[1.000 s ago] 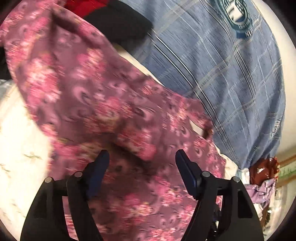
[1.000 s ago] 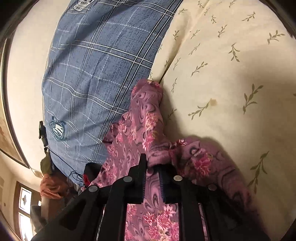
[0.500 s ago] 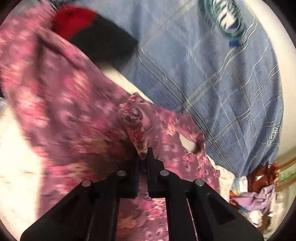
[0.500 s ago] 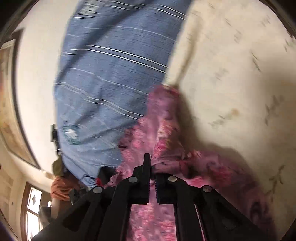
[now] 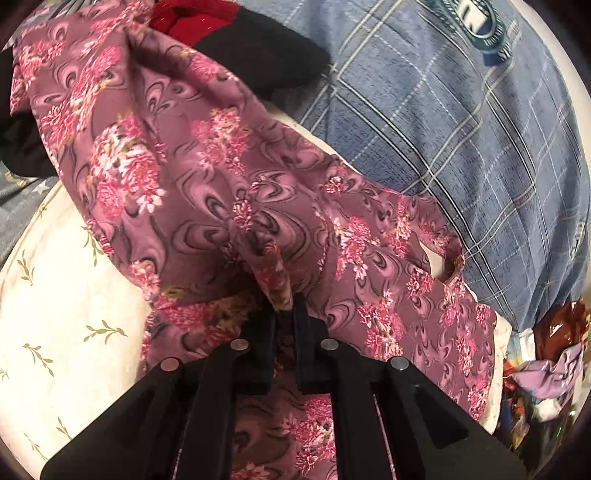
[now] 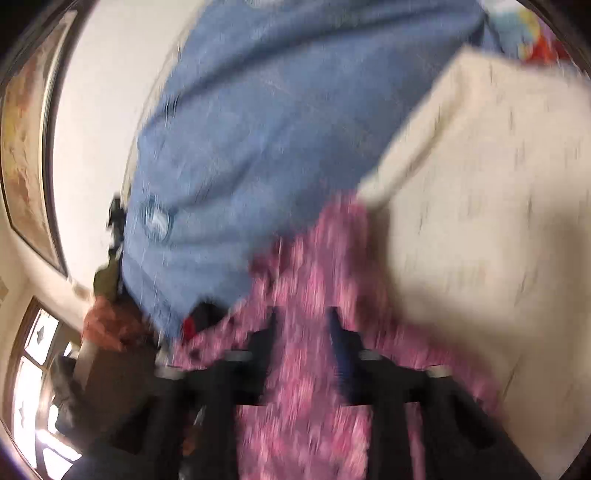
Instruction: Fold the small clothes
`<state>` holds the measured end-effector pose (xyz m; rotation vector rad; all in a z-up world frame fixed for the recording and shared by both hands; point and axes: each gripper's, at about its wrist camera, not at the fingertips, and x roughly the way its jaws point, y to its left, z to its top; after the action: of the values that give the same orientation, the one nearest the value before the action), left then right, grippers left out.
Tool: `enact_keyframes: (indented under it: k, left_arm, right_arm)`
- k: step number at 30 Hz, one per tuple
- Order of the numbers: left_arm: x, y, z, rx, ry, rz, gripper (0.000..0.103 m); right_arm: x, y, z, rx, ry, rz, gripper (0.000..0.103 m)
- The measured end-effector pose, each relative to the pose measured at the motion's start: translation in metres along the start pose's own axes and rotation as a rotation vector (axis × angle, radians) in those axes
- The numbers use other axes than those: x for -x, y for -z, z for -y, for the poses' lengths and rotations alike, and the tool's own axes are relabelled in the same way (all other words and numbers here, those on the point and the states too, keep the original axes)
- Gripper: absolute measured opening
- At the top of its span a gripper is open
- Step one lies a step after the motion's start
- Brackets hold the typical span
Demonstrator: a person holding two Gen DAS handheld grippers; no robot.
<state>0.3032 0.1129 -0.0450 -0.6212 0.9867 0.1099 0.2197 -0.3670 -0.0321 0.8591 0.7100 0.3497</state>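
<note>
Floral garment (image 5: 207, 192), mauve with pink blossoms, lies spread across a cream bedsheet (image 5: 62, 332) printed with small leaf sprigs, its far edge running up against a blue plaid cloth (image 5: 461, 122). My left gripper (image 5: 284, 314) is clamped tight on a raised fold near the garment's middle, the pinched ridge of fabric standing up between the two black fingers (image 5: 310, 332). Beyond the garment, at the top of the left view, a red cloth (image 5: 192, 18) and a black cloth (image 5: 258, 55) sit bunched together, touching the garment's upper edge. A jumble of coloured items (image 5: 546, 365) shows at the right rim, too small to make out.

My right gripper (image 6: 303, 332) is in the act of opening, its jaws parted. The right view is heavily blurred; the garment (image 6: 314, 266) runs beneath and between the fingers, but whether either pad touches it I cannot tell. The plaid cloth (image 6: 266, 129) fills the upper part of that view and the bedsheet (image 6: 480, 221) the right.
</note>
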Motion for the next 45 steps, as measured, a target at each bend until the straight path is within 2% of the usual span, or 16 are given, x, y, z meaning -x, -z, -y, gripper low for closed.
enact_keyframes:
  k: [4,7,8,9,13,16,19,22,24,25,27,28,29,33,38,45]
  left_arm:
    - [-0.002,0.006,0.004,-0.018,0.006,0.017,0.005]
    - [0.002,0.005,-0.002,-0.003,0.034,0.022,0.005]
    - [0.005,0.004,-0.004,0.002,0.044,0.024,0.005]
    - [0.008,0.004,-0.007,0.005,0.055,0.028,0.005]
    - [0.003,0.008,-0.007,0.003,0.102,0.017,0.011]
    - [-0.007,0.017,-0.001,-0.020,0.088,0.009,0.011]
    - [0.001,0.018,-0.004,-0.015,0.113,0.014,0.011]
    - [0.020,0.013,-0.007,0.022,0.176,0.063,0.011]
    - [0.030,0.008,-0.006,0.006,0.213,0.109,0.029]
    - [0.029,0.006,-0.004,-0.002,0.211,0.109,0.048]
    - [0.016,0.003,-0.003,-0.022,0.193,0.075,0.056]
    - [0.005,0.004,-0.002,-0.030,0.170,0.036,0.056]
    - [-0.008,0.005,-0.002,-0.042,0.141,-0.007,0.055]
    - [-0.005,0.008,0.012,-0.127,0.083,0.027,0.056]
    - [0.011,0.000,0.000,-0.079,0.134,0.013,0.056]
    - [0.077,-0.055,-0.077,0.024,0.046,0.149,0.066]
  right_arm:
    - [-0.043,-0.035,0.019,-0.044,0.126,-0.015,0.049]
    - [-0.087,-0.041,0.027,-0.065,0.127,-0.082,0.047]
    - [-0.106,-0.041,0.029,-0.082,0.102,-0.150,0.038]
    - [-0.114,-0.041,0.025,-0.064,0.101,-0.174,0.005]
    - [-0.113,-0.054,-0.002,0.196,0.271,-0.106,0.004]
    - [-0.130,-0.055,0.013,0.300,0.457,-0.208,0.005]
    - [-0.098,-0.056,0.000,0.308,0.443,-0.107,0.017]
    - [-0.060,-0.047,-0.016,0.268,0.255,-0.044,0.017]
    - [-0.052,-0.031,-0.020,0.282,0.191,-0.073,0.019]
    - [-0.053,-0.018,-0.018,0.290,0.199,-0.091,0.020]
    - [-0.064,-0.001,-0.001,0.279,0.284,-0.131,0.023]
    - [-0.070,0.010,0.015,0.246,0.335,-0.155,0.018]
    - [-0.061,0.015,0.021,0.240,0.294,-0.077,0.016]
    - [-0.053,0.018,0.023,0.248,0.294,-0.051,0.016]
    - [-0.058,0.025,0.017,0.300,0.327,-0.038,0.019]
    - [-0.061,0.025,0.014,0.311,0.339,-0.036,0.019]
